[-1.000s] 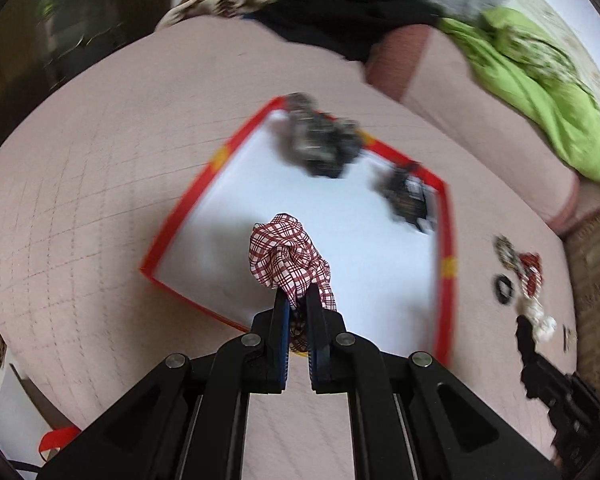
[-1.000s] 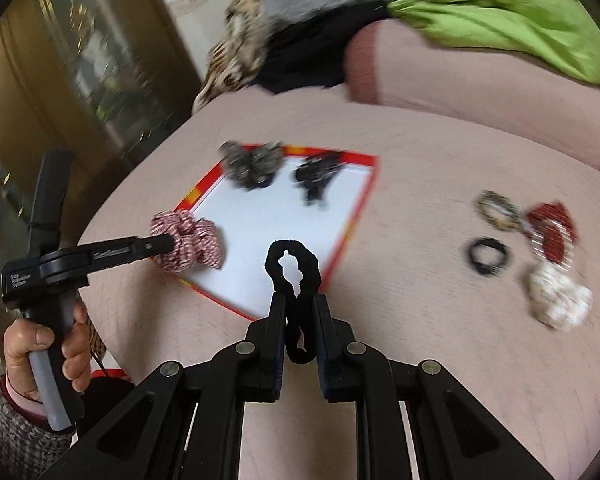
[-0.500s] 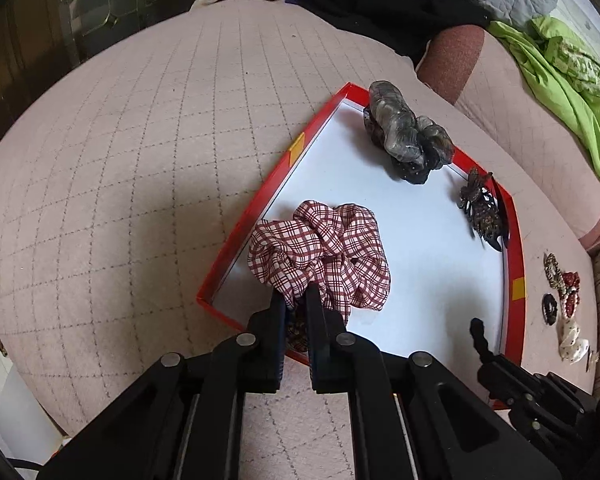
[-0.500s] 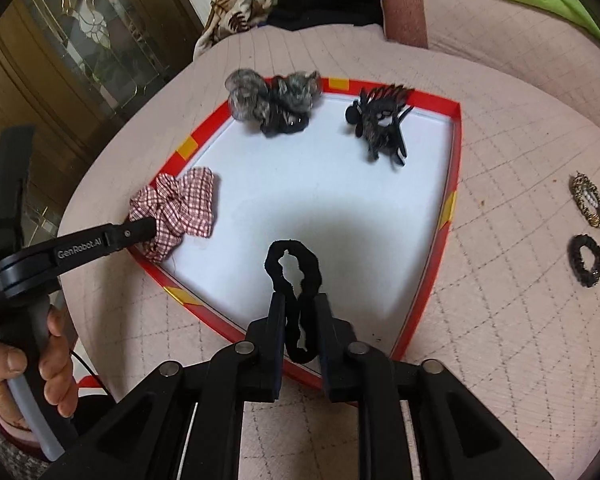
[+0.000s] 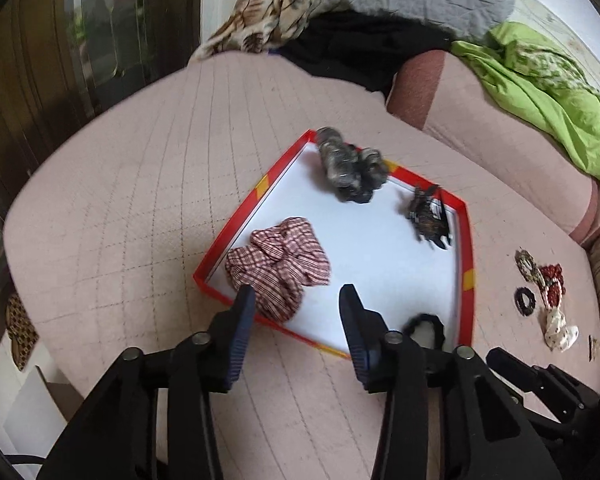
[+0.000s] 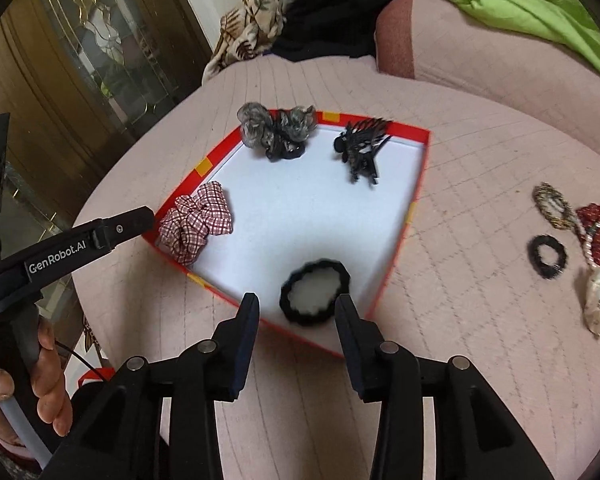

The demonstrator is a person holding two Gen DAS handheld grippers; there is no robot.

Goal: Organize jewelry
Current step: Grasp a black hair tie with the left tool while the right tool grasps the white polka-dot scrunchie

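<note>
Both my grippers, left gripper and right gripper, gape wide, fingers empty; plaid scrunchie and black hair tie lie in the red-rimmed tray (near edge); I should lift clear without snagging either.

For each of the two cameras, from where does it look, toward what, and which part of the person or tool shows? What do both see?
Left wrist: sits on the left claw, open, looking forward and down at the plaid scrunchie in the red-rimmed tray; the right tool's tip shows at lower right.
Right wrist: sits on the right claw, open, looking at the black scrunchie; the left claw and the person's left hand show.
Shared: tray, both scrunchies, the black hair claw clip.
</note>
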